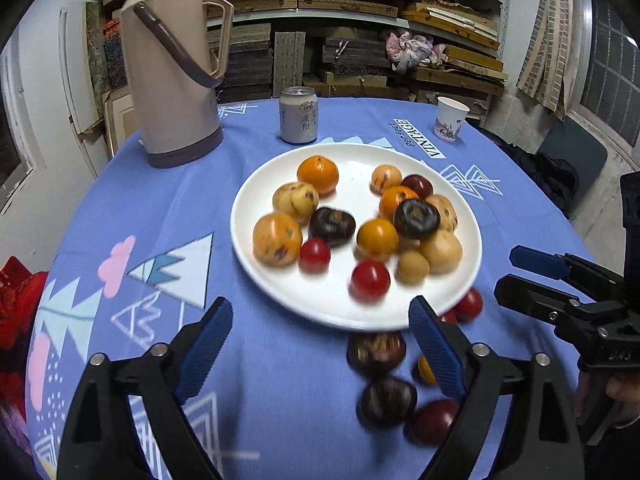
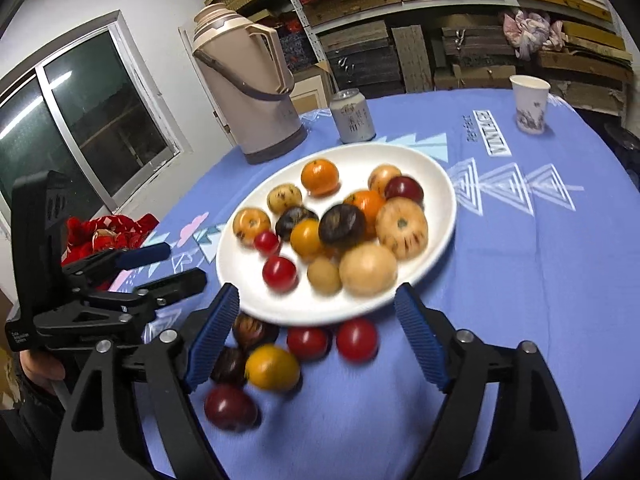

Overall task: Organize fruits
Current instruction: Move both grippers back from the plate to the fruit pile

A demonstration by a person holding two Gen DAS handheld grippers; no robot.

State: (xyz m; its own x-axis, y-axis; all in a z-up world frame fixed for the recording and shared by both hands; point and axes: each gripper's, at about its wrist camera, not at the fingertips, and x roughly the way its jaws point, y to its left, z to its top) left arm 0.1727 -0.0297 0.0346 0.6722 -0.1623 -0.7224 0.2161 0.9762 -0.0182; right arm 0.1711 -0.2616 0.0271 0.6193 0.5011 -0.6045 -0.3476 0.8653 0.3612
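Fruits, loose: a small cluster off the white plate, on the worktop just below its near rim. It comprises two red fruits, one yellow fruit and several dark purple ones; the exact count is uncertain owing to blur. All are presumably awaiting sorting.

Fruits, plated: oranges, speckled tan fruits, dark purple fruits and small red ones, heaped toward the plate's centre and right, apparently unsorted. The plate's far and left portions are bare and offer room.

Left hand-held gripper: released, nothing between its blue pads; poised over the worktop at the plate's near rim, beside the loose cluster.

Right hand-held gripper: likewise spread and empty, straddling the loose cluster below the plate.

Surroundings: can, thermos and paper cup stand beyond the plate's far rim, well apart. Open cloth lies left and right of the plate.
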